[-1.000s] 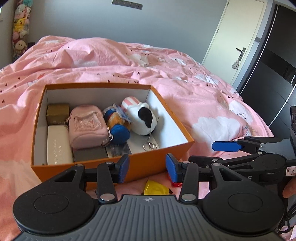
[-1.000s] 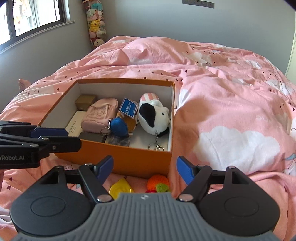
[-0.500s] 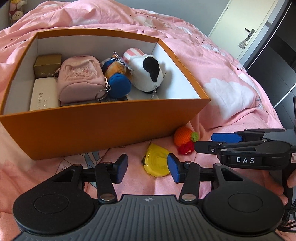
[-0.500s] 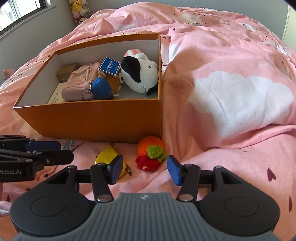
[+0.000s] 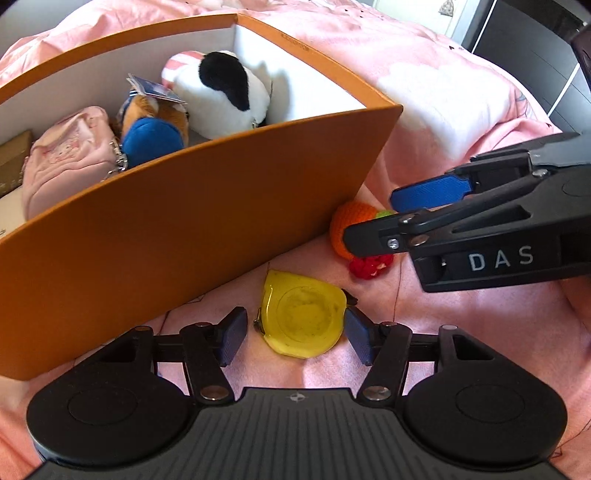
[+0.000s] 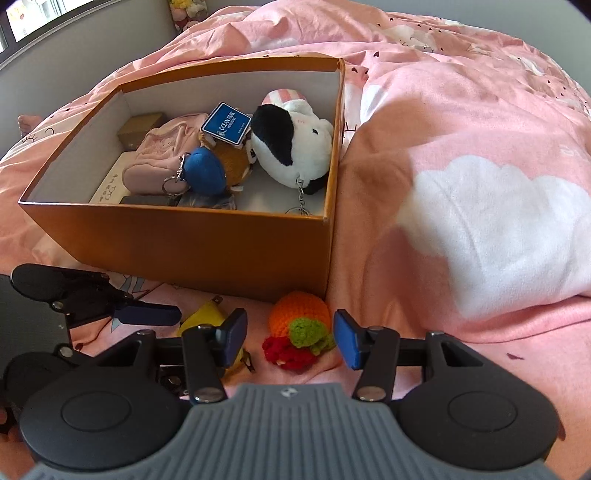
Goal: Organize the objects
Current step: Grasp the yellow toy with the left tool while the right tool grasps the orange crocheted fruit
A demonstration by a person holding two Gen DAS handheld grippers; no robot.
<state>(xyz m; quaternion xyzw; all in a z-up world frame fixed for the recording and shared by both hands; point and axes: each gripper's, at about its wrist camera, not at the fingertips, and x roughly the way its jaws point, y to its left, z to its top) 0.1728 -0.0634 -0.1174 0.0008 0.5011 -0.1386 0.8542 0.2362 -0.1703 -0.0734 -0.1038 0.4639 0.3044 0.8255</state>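
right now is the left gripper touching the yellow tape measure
Cannot tell. In the left wrist view the left gripper straddles the yellow tape measure: one pad shows a clear gap, but the other pad sits right against its edge, contact unclear.

A bedroom in a home

A wide bed spread with a pink quilt printed with white clouds and small dark hearts (image 6: pixel 461 155) fills both views. On it sits an open orange cardboard box with white inner walls (image 6: pixel 207 243) holding plush toys and a small pink pouch. Behind the box, a grey wall with a dark-framed window (image 6: pixel 22 33) and a hanging stack of soft toys (image 6: pixel 188 11); to the box's right, a dark wardrobe front (image 5: pixel 532 55).
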